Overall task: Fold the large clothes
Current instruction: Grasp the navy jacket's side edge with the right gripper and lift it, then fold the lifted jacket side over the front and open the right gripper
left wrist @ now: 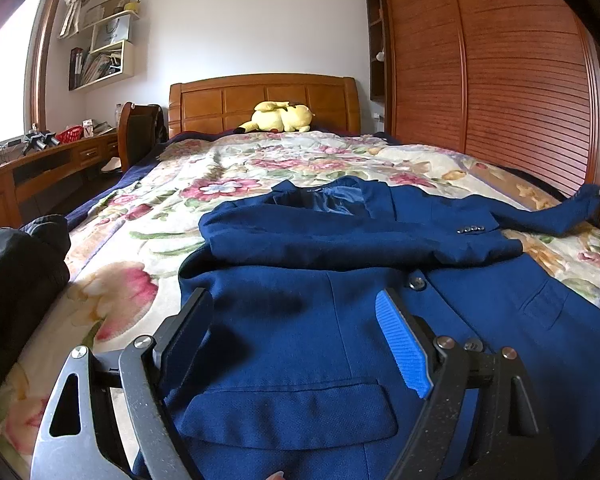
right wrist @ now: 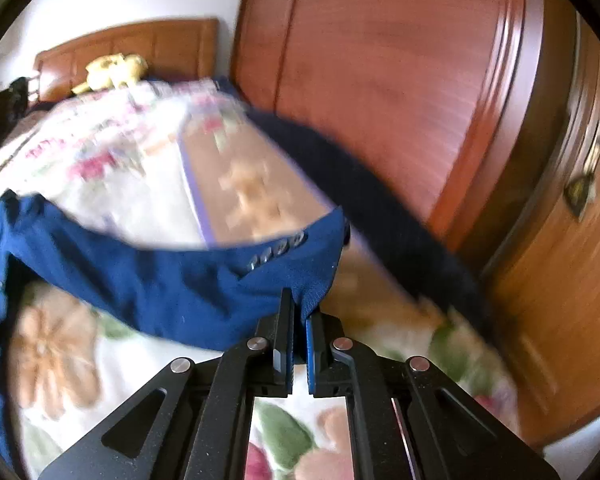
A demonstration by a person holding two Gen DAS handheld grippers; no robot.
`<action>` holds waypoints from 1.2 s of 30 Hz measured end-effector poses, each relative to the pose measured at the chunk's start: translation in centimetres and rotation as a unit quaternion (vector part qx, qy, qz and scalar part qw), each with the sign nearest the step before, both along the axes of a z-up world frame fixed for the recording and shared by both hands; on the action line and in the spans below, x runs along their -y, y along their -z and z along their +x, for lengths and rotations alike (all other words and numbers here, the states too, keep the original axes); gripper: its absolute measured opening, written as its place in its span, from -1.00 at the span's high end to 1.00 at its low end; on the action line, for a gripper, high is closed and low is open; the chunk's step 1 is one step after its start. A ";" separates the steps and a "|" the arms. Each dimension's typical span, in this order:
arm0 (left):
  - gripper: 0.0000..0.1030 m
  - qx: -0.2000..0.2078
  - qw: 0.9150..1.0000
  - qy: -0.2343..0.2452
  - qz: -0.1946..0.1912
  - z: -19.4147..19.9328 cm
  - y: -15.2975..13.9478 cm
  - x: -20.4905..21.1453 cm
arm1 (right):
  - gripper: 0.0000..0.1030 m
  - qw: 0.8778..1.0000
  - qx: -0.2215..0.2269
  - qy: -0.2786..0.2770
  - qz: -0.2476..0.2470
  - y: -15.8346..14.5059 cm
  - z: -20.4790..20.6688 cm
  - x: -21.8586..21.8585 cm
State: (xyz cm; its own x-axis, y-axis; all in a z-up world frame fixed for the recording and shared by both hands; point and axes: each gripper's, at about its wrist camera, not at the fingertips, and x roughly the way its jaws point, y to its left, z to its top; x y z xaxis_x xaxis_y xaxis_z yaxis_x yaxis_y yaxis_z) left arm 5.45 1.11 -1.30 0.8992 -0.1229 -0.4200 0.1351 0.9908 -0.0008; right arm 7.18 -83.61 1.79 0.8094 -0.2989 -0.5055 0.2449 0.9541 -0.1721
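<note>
Left gripper (left wrist: 296,320): fingers spread wide, nothing between them. They hang over the lower front panel of the blue jacket (left wrist: 340,320); whether the tips touch the cloth cannot be told. A flap pocket (left wrist: 288,408) lies between and just short of the fingers; a front button (left wrist: 417,282) sits just beyond the blue-padded finger (left wrist: 404,344).

Right gripper (right wrist: 298,312): fingers nearly closed, pinching the cuff end of the jacket's sleeve (right wrist: 180,276). The cloth enters the gap at the fingertips; a row of cuff buttons (right wrist: 278,250) sits just ahead of them. This view is motion-blurred.

Jacket: lies front-up on the flowered bedspread (left wrist: 140,248), collar away from the left fingers. One sleeve is folded across the chest, ahead of the left fingers, its cuff buttons (left wrist: 471,229) showing. The other sleeve (left wrist: 548,216) stretches outward, off the bedspread, toward the right gripper. In the right view it spans from the fingertips across to the jacket body at the frame's left edge.
</note>
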 end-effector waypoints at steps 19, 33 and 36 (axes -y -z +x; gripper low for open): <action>-0.63 0.020 0.999 0.020 -0.020 -2.4 -2.5 -1.6 | 0.93 0.953 0.152 -0.242 -0.101 -16.2 -9.0 -24.6; -0.63 0.030 0.998 -0.026 -0.054 -3.1 -3.9 -7.6 | 0.46 0.902 0.125 -0.406 -0.083 -16.1 -13.1 -37.3; -0.63 0.029 0.997 -0.032 -0.059 -3.1 -3.9 -8.5 | -0.13 0.896 0.122 -0.421 -0.077 -15.8 -12.3 -36.1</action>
